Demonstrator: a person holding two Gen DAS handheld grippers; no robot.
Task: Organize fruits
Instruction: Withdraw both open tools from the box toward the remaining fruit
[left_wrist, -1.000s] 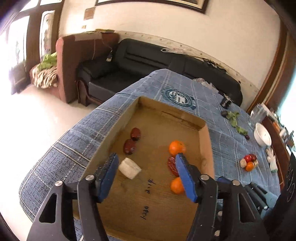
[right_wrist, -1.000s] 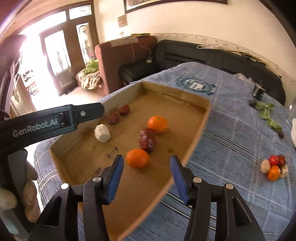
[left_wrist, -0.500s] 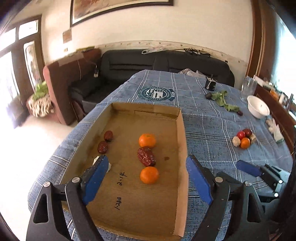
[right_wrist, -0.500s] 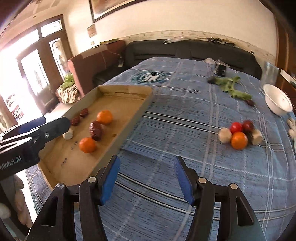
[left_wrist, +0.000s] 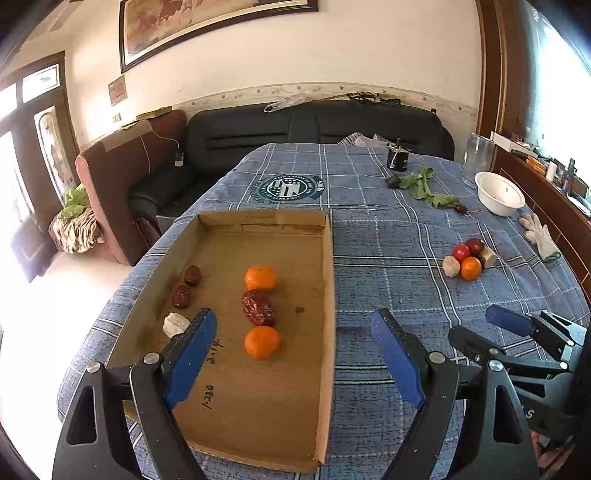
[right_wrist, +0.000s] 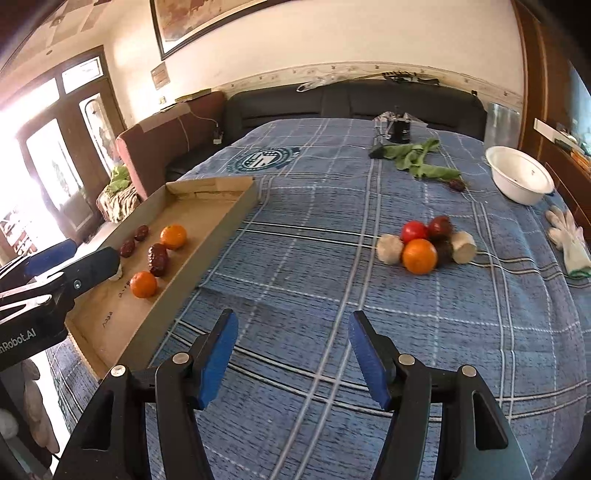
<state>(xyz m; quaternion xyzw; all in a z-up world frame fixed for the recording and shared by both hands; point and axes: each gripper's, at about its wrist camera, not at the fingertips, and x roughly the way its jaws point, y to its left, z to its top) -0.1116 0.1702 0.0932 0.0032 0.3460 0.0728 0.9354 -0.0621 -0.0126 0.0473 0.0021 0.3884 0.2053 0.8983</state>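
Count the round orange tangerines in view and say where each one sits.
3. Two lie in the shallow cardboard tray: far tangerine and near tangerine, a dark wrinkled fruit between. Third tangerine fronts the pile on the blue checked cloth.

You are looking at a cardboard tray (left_wrist: 328, 266) sitting left on the table (left_wrist: 388, 236), fruit lying inside it, a fruit cluster (right_wrist: 424, 245) resting well right, and a bowl (right_wrist: 519, 179) standing behind that cluster.

Home living room, black sofa (left_wrist: 317, 129), framed painting (left_wrist: 207, 26), cloth-covered table (left_wrist: 388, 229)
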